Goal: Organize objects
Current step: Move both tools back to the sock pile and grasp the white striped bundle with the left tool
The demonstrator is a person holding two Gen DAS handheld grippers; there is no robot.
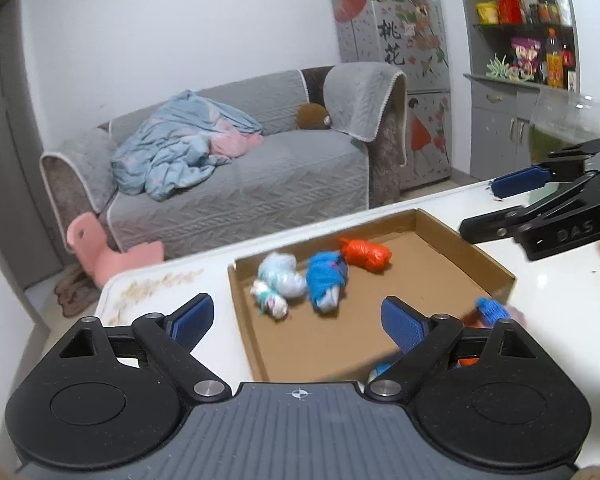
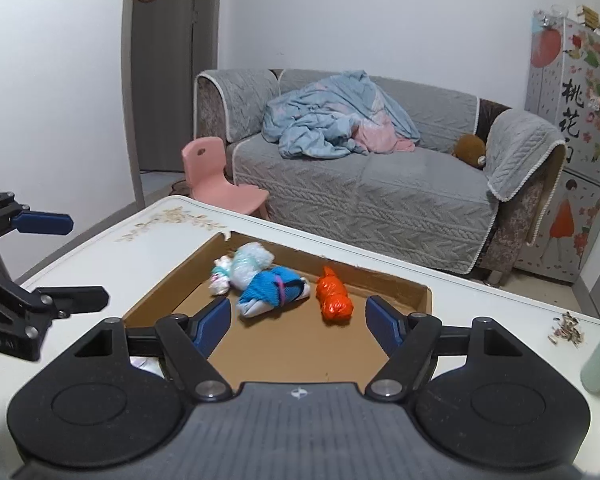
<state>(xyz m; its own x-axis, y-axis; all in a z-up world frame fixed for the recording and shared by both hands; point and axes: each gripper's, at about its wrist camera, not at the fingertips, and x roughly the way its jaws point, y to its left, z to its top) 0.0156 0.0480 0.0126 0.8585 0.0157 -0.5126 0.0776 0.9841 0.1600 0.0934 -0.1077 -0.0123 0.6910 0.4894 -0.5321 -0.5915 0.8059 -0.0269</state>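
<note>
brown cardboard tray (image 2: 418, 294) on a white table (image 2: 480, 300) with faint gold flower print, holding an orange bundle (image 2: 334, 296), a bright blue bundle (image 2: 274, 290) with a pink band, and a pale mint-white one (image 2: 250, 262)

box (image 2: 420, 298) on table (image 2: 500, 304) | three bundles (image 2: 274, 294) in box, far side | sofa (image 2: 380, 184) behind table

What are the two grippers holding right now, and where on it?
Nothing. The left gripper and right gripper are both open and empty above the cardboard tray.
</note>
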